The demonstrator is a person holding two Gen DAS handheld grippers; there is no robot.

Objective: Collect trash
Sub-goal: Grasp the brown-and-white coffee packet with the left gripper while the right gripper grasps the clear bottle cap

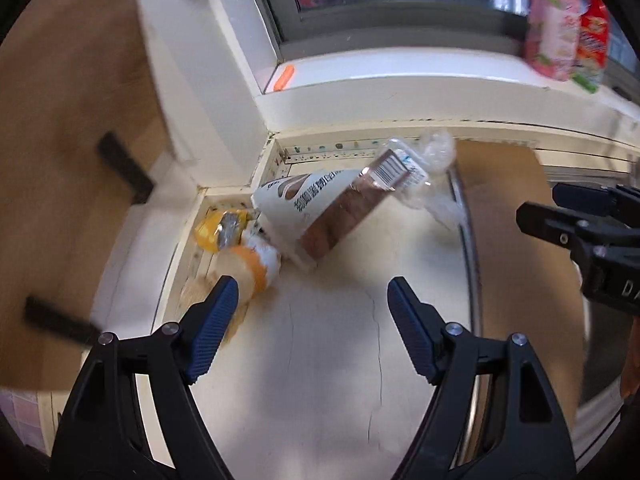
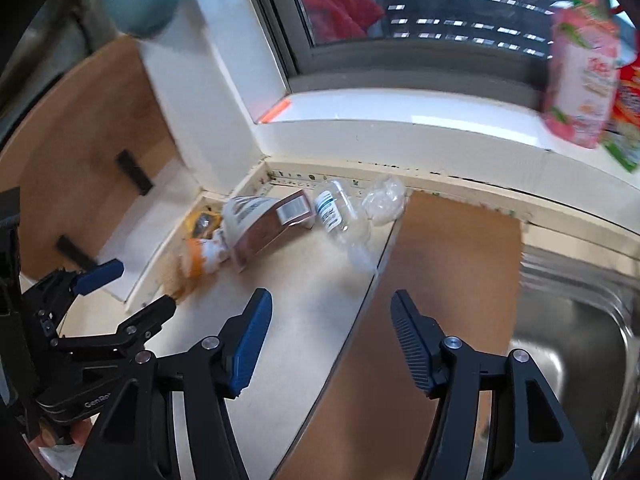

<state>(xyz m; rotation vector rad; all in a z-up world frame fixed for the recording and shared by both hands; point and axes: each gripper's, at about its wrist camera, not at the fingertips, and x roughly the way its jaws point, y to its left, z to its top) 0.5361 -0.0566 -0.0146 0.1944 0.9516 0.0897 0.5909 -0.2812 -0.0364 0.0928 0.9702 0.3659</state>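
Crumpled clear plastic bottle (image 2: 340, 216), glossy rectangular carton (image 1: 320, 212), ribbed blue gripper pads (image 1: 216, 320)

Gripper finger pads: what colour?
Blue, ribbed, on black fingers; clearest in the left wrist view.

White countertop (image 1: 328, 360) under a window (image 2: 400, 20), steel sink (image 2: 568, 320) apparently alongside

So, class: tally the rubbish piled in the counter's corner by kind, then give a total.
Cartons: 1
Clear plastic bottles: 1
Orange-and-white cups: 1
Yellow wrappers: 1
Total: 4
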